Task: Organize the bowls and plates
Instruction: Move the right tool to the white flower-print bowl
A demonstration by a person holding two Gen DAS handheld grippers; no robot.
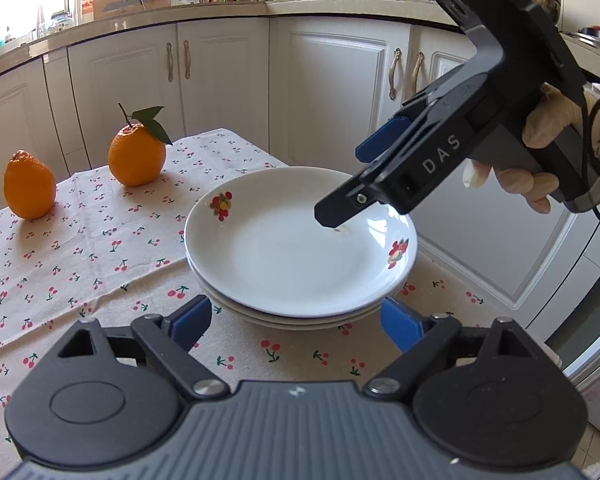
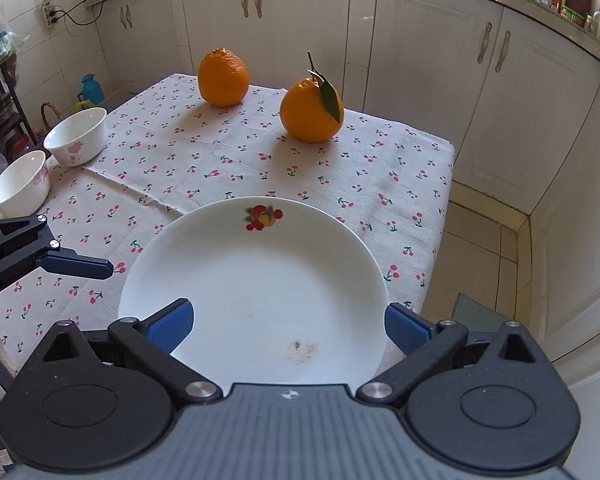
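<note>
Left gripper (image 1: 296, 320): jaws wide, empty, at the near rim of the plate stack (image 1: 300, 248)
Right gripper (image 2: 288, 320): spread wide above the top plate, gripping nothing
Stack: sits near the table corner, likely gathered to free cloth
Bowls (image 2: 46, 164): apart at the far-left edge, unstacked
Oranges (image 2: 268, 92): beyond, bare tablecloth (image 2: 260, 160) between

Three white plates (image 1: 300, 248) sit stacked one on another, the top one bearing two fruit prints, one at its far rim and one at its right rim. Two oranges (image 2: 224, 77) stand on the cherry-print tablecloth (image 2: 204, 168), one of them with a stem and leaf, and two white bowls (image 2: 77, 136) with pink flower marks stand at its left edge. Two grippers are in view, the left gripper (image 1: 296, 320) and the right gripper (image 2: 288, 322), each with two blue pads
</note>
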